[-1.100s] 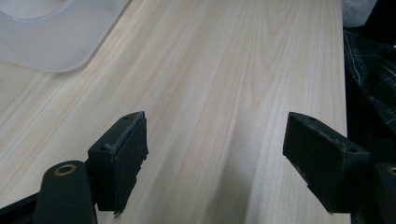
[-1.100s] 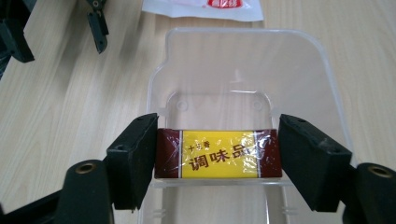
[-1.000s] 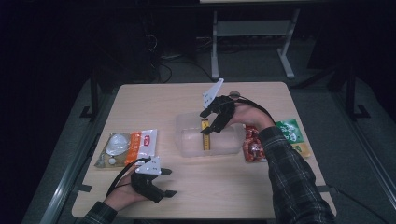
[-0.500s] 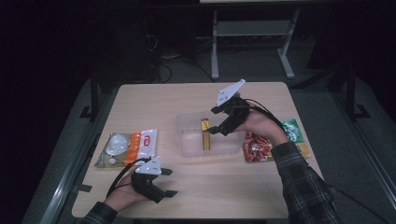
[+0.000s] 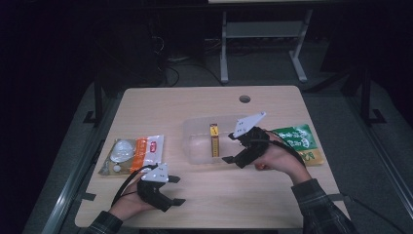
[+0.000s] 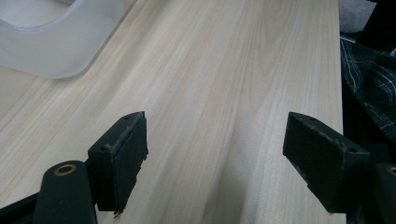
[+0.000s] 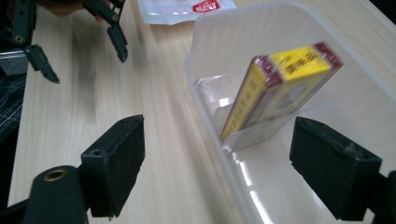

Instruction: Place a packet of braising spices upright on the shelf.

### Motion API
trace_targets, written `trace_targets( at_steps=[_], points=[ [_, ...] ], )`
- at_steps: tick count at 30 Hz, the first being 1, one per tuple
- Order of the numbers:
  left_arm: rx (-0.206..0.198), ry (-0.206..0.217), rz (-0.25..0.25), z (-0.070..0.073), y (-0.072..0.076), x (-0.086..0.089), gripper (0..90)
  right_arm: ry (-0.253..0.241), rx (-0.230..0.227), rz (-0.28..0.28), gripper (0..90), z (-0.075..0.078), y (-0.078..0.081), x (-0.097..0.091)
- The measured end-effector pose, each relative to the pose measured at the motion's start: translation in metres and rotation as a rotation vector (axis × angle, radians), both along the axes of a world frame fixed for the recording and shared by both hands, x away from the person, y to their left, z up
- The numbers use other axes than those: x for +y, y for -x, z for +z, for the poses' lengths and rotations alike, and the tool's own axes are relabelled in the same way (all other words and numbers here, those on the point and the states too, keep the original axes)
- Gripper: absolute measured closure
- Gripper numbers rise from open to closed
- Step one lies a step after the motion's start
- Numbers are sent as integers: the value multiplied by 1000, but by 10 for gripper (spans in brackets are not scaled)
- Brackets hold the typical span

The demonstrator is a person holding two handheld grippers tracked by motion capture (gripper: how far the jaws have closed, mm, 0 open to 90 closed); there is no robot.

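Packing pause: yellow-and-red flat carton stands on edge inside translucent plastic tub mid-desk; your right claw, jaws just spread, released it; left claw idles released, empty.

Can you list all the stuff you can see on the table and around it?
table: one, light wood, in the middle, with a small round hole near the far edge
tub: one, clear plastic, middle of the table
box: one, yellow with dark red ends, standing on edge inside the tub
white packet: one, white, clear and orange, left of the tub
green packet: one, green, near the right edge
metal stand: one, grey, on the floor beyond the table
left gripper: one, black, jaws open, near the front edge
right gripper: one, black, jaws open with nothing between them, having just widened, at the tub's right end
sleeves: two, dark plaid
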State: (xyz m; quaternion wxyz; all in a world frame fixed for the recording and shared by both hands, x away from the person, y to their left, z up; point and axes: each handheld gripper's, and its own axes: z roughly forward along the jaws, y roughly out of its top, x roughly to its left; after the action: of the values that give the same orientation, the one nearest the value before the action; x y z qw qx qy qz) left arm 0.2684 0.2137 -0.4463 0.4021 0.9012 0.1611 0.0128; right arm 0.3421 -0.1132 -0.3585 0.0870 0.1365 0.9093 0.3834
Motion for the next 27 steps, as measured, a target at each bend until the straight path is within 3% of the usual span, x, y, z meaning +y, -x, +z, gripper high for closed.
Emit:
trace_targets(
  at_steps=[8, 16, 18, 22, 27],
  points=[
    [2, -2, 7, 0, 0, 1, 214, -18, 15, -52, 192, -12, 25, -19],
    [1, -5, 8, 0, 0, 1, 214, -38, 27, -118, 251, -21, 46, -55],
    [7, -5, 10, 0, 0, 1, 214, -44, 29, -143, 301, -22, 50, -65],
    [5, -2, 11, -1, 0, 0, 214, -68, 36, -201, 492, -26, 56, -88],
    [2, -6, 8, 0, 0, 1, 214, -64, 44, -302, 679, -30, 50, -107]
  ],
)
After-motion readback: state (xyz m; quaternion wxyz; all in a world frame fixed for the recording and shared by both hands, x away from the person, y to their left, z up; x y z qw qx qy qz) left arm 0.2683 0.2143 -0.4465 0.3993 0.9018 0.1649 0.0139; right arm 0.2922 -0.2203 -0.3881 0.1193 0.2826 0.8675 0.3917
